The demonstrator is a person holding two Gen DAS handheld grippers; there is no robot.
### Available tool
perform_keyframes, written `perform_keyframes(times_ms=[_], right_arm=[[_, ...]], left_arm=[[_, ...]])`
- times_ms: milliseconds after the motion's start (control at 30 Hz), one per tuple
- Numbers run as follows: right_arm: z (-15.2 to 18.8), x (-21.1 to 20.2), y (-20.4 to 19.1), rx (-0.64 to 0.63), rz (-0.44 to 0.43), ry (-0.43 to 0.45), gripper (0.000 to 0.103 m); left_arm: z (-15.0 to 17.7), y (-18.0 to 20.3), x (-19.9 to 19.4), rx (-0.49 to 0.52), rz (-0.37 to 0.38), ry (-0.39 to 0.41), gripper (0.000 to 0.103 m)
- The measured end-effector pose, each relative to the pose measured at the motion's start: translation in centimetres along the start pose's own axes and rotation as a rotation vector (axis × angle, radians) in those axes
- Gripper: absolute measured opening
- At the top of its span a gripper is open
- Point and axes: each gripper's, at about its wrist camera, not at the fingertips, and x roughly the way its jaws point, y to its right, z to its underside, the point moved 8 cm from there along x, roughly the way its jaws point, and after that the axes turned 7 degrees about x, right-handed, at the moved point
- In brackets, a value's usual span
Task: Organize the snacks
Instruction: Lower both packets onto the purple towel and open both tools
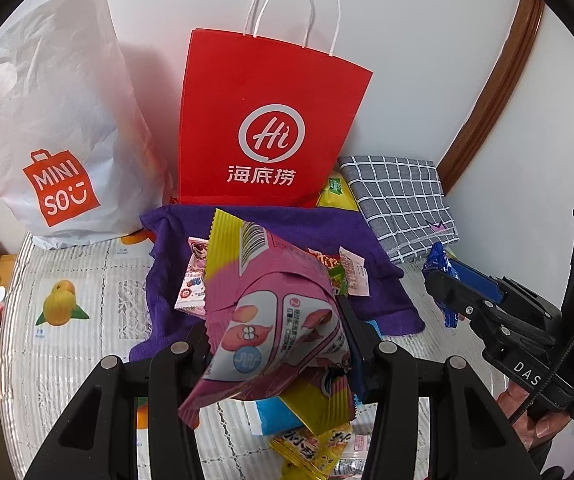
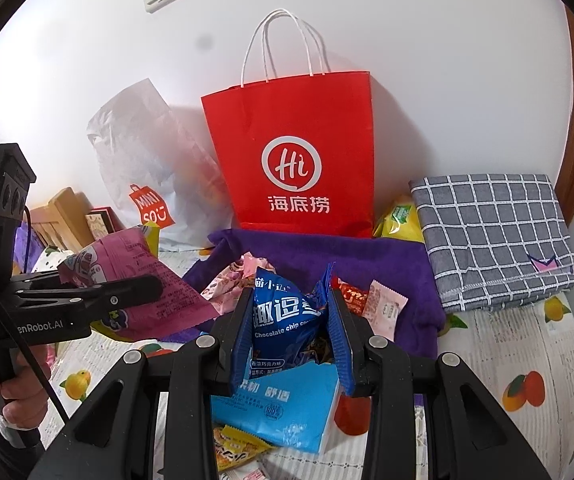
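Two bags stand against the wall: one white bag [image 1: 53,120] on the left and one red bag [image 1: 271,120] just beside it. Two cloths lie in front: one purple cloth [image 1: 327,232] touching the red bag's base and one checked cloth [image 1: 399,200] folded to its right. All rest on a worktop under a fruit-print cover [image 1: 67,280].

Two grippers are in view. The left gripper [image 1: 275,344] has its fingers closed on one pink packet [image 1: 271,312], held above the purple cloth's near edge. The right gripper [image 2: 287,328] has its fingers clamped on one blue cookie packet [image 2: 283,312], held over a light-blue pack [image 2: 279,412] on the cover.

Loose snacks lie on the purple cloth; two small pink sachets [image 2: 383,308] show clearly, and the rest overlap too much to count.
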Motion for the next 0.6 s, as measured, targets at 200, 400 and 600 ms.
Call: perform_keyframes(times_ms=[200,400,600], right_arm=[[-0.9,1.3,0.2,-0.015,0.009,-0.003,0.036],[-2.0,2.6,0.2,-0.023,0.008,-0.002,0.036],[-2.9,4.2,0.4,-0.019,0.009,-0.006,0.036]], left_arm=[[-0.6,-0.4,0.6,-0.003,-0.002,-0.004,0.046],[-1.8,-1.4,1.9,-0.006,-0.014,-0.012,0.046],[-3.0,-2.4,3.1,-0.008,-0.019,-0.011,0.046]])
